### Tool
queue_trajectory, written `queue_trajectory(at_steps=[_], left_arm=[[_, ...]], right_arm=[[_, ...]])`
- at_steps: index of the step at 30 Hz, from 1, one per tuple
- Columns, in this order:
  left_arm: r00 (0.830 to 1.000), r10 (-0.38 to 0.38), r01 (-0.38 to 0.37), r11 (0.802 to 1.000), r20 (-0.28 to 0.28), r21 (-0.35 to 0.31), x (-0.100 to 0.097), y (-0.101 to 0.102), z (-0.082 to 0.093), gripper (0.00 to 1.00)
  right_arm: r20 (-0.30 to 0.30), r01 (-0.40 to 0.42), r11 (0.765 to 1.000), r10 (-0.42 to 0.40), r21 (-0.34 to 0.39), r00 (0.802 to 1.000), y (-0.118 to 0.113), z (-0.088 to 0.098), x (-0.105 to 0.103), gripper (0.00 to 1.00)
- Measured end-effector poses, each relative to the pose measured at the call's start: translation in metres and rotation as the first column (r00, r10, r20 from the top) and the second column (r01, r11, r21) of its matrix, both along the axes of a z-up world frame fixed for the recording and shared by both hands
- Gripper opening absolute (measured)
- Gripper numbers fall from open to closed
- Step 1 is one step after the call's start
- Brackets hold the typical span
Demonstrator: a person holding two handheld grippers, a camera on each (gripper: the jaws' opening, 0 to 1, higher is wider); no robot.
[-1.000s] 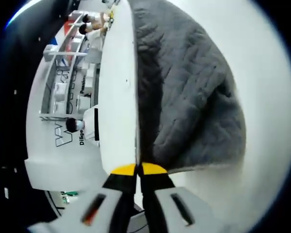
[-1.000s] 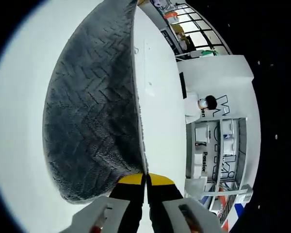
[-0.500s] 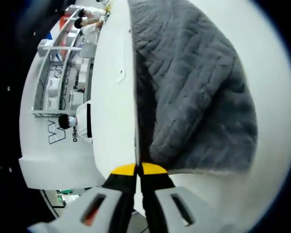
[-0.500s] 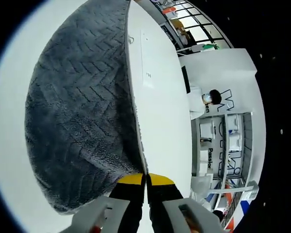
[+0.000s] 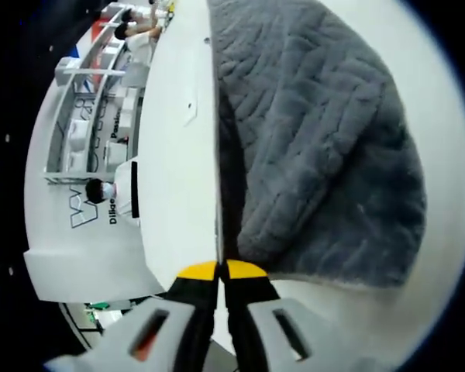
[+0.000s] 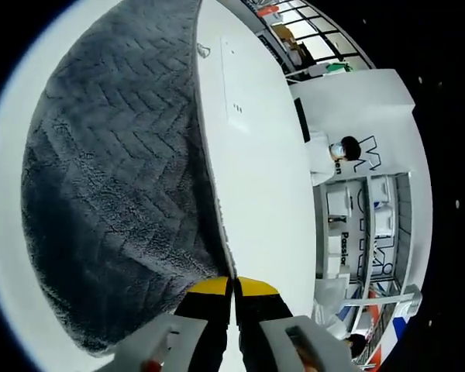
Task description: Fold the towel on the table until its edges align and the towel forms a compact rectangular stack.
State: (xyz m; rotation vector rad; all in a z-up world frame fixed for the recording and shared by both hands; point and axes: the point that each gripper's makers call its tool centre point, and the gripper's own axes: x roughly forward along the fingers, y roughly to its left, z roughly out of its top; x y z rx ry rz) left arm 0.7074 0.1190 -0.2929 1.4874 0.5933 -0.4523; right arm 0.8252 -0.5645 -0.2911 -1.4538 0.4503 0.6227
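Note:
A dark grey towel (image 5: 318, 139) with a herringbone weave hangs lifted over the white table (image 5: 178, 194). My left gripper (image 5: 219, 270) is shut on one edge of it, yellow tips pressed together, the cloth spreading up and to the right. In the right gripper view the same towel (image 6: 116, 170) spreads up and to the left from my right gripper (image 6: 233, 279), which is shut on another edge. The white table (image 6: 256, 178) runs beside the cloth there. The far part of the towel passes out of both views.
Past the table's edge stands a white counter with shelving (image 5: 85, 139) and lettering. A person in white (image 5: 108, 194) sits by it, also the person (image 6: 333, 155) in the right gripper view. Windows and coloured items (image 6: 294, 39) lie farther back.
Both views have shifted slightly as the hands moved. The towel spreads wider and covers more of each view than a second ago. Both grippers stay shut on it.

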Motion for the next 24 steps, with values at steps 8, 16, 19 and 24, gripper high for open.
queue_trajectory(at_steps=[8, 16, 19, 24], left_arm=[[0.999, 0.006, -0.005, 0.999, -0.046, 0.035, 0.004, 0.000, -0.020, 0.04], [0.998, 0.013, -0.011, 0.999, -0.055, 0.034, 0.005, 0.002, -0.023, 0.04], [0.998, 0.013, -0.011, 0.999, -0.059, 0.035, 0.005, 0.001, -0.026, 0.04], [0.997, 0.014, -0.011, 0.999, -0.070, 0.047, 0.007, 0.002, -0.033, 0.04]], right_arm=[[-0.051, 0.013, 1.000, -0.014, -0.005, 0.999, 0.001, -0.021, 0.010, 0.02], [-0.075, 0.017, 1.000, -0.017, -0.008, 0.997, 0.001, -0.034, 0.017, 0.02], [-0.082, 0.017, 1.000, -0.018, -0.011, 0.996, 0.002, -0.039, 0.017, 0.02], [-0.089, 0.017, 1.000, -0.018, -0.017, 0.996, 0.002, -0.043, 0.019, 0.02]])
